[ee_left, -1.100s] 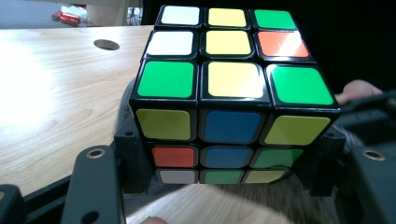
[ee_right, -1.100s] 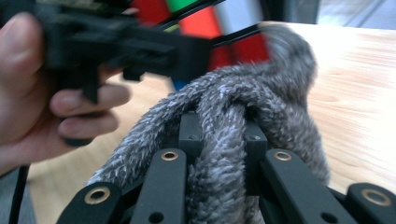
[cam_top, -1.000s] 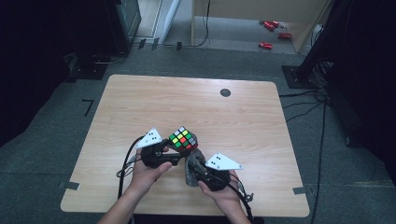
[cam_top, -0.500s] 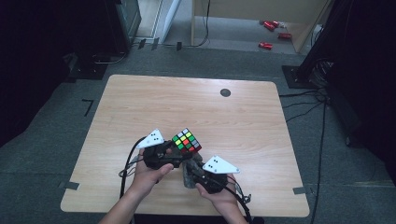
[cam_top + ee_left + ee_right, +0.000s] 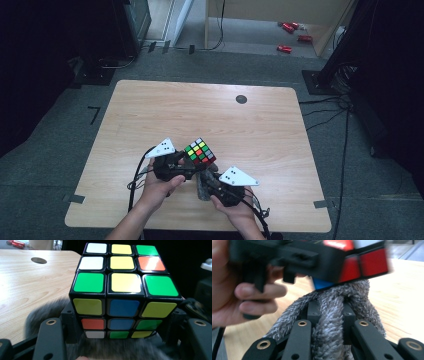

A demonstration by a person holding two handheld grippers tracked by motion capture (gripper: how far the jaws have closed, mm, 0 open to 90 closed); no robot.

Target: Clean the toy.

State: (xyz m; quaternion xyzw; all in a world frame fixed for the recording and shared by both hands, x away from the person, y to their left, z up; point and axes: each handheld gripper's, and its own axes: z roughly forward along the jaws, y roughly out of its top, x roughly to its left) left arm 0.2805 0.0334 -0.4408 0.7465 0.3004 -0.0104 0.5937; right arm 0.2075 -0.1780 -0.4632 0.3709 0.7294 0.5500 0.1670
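Note:
A scrambled Rubik's cube (image 5: pixel 200 151) is held above the table near its front edge. My left gripper (image 5: pixel 172 167) is shut on the cube (image 5: pixel 122 297), with a jaw against each side of its lower layers. My right gripper (image 5: pixel 215 184) sits just right of it and below, shut on a grey fuzzy cloth (image 5: pixel 202 186). In the right gripper view the cloth (image 5: pixel 329 312) bunches between the jaws and presses up against the underside of the cube (image 5: pixel 362 262). Grey cloth fuzz (image 5: pixel 42 312) also shows beneath the cube in the left gripper view.
The wooden table (image 5: pixel 200 110) has a round dark cable hole (image 5: pixel 241 99) at the back right. Cables trail from both grippers off the front edge. Red objects (image 5: pixel 285 48) lie on the floor beyond the table.
The right gripper with the cloth has crept slightly left under the cube. The cube and left gripper have barely shifted.

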